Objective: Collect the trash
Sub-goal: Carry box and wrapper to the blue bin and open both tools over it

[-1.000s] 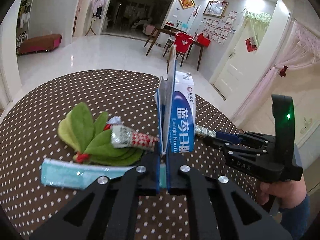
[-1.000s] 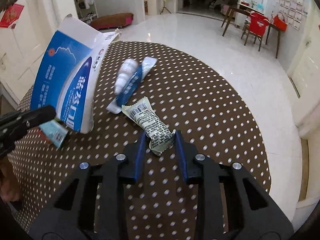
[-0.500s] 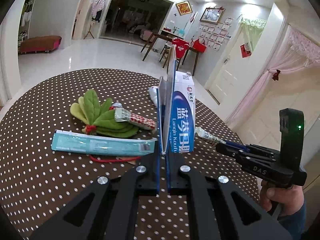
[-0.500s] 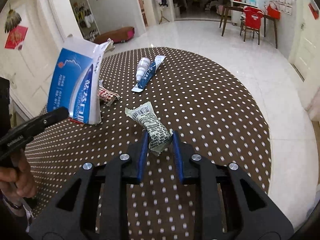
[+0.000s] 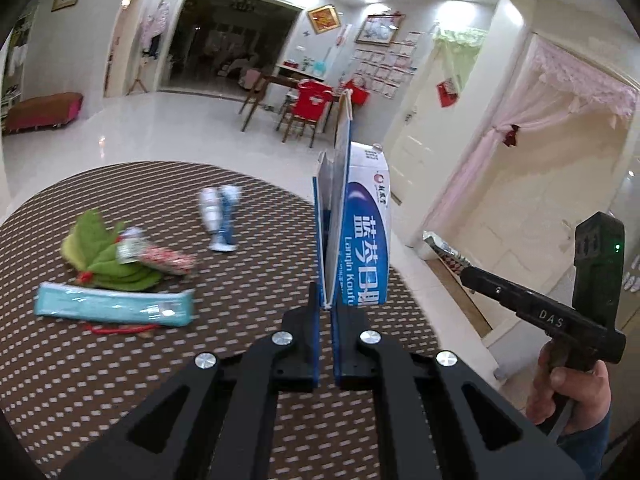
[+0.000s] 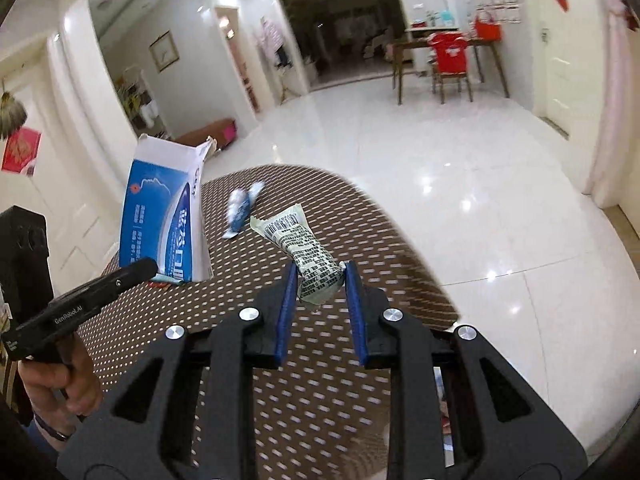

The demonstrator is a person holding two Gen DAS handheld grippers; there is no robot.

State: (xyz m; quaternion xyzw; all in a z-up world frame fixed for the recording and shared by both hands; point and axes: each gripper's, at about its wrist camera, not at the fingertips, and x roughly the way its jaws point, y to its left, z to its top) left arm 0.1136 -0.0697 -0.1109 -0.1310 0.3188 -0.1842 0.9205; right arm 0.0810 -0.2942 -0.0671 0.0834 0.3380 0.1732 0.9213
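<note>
Left wrist view: my left gripper point(image 5: 325, 312) is clenched on the bottom edge of a blue-and-white carton point(image 5: 360, 232), held upright above the dotted table point(image 5: 100, 380). On the table lie a teal packet point(image 5: 114, 310), green leaves point(image 5: 108, 256) under a red-checked wrapper point(image 5: 160, 256), and a blurred blue-white tube point(image 5: 220, 220). My right gripper point(image 5: 466, 274) shows off the table edge.

Right wrist view: right gripper point(image 6: 322, 280) pinches a printed snack wrapper point(image 6: 302, 250), lifted clear of the table point(image 6: 320, 380). Carton point(image 6: 164, 220) at left.
</note>
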